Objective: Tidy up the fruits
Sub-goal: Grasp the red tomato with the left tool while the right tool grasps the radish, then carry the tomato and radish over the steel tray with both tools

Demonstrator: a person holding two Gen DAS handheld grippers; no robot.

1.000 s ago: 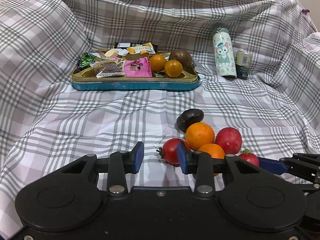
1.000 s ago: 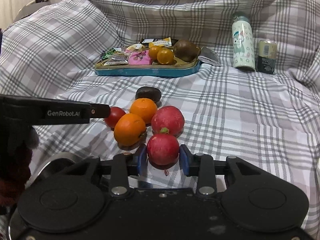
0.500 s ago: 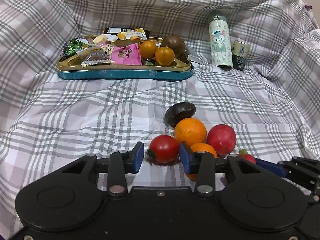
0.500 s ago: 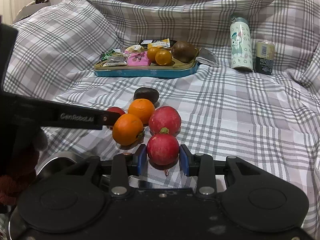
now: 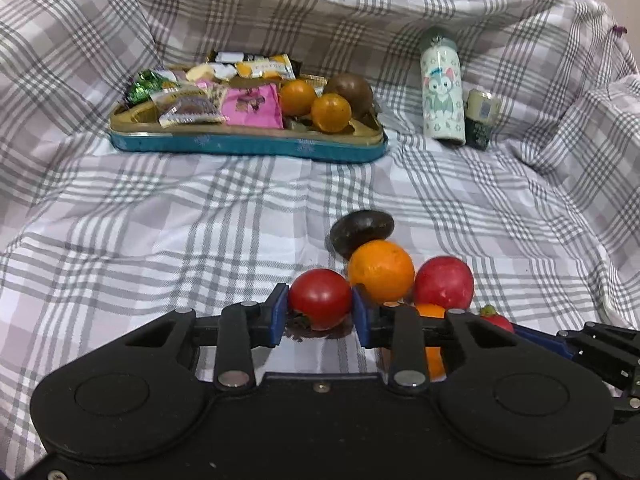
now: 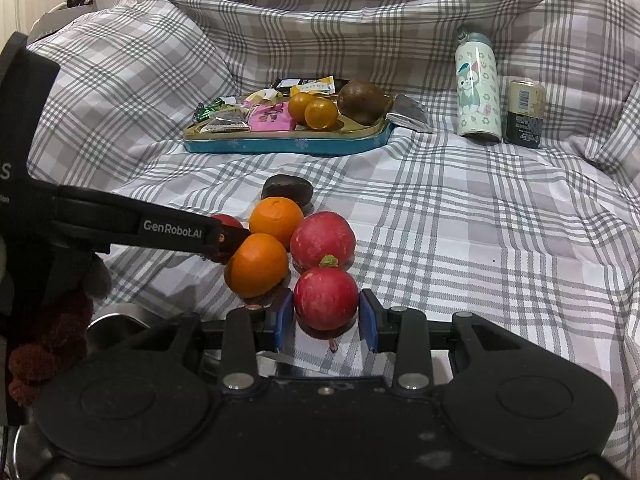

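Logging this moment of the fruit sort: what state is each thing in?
Left gripper: shut on tomato, just closed.
Right gripper: shut on radish.
Tray: holds snacks, fruit.
Bottle: upright, capped.
Can: upright.

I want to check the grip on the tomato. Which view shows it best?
The left wrist view: the tomato sits whole between the left gripper pads, pressed on both sides. The right wrist view shows only a red sliver behind that gripper's finger.
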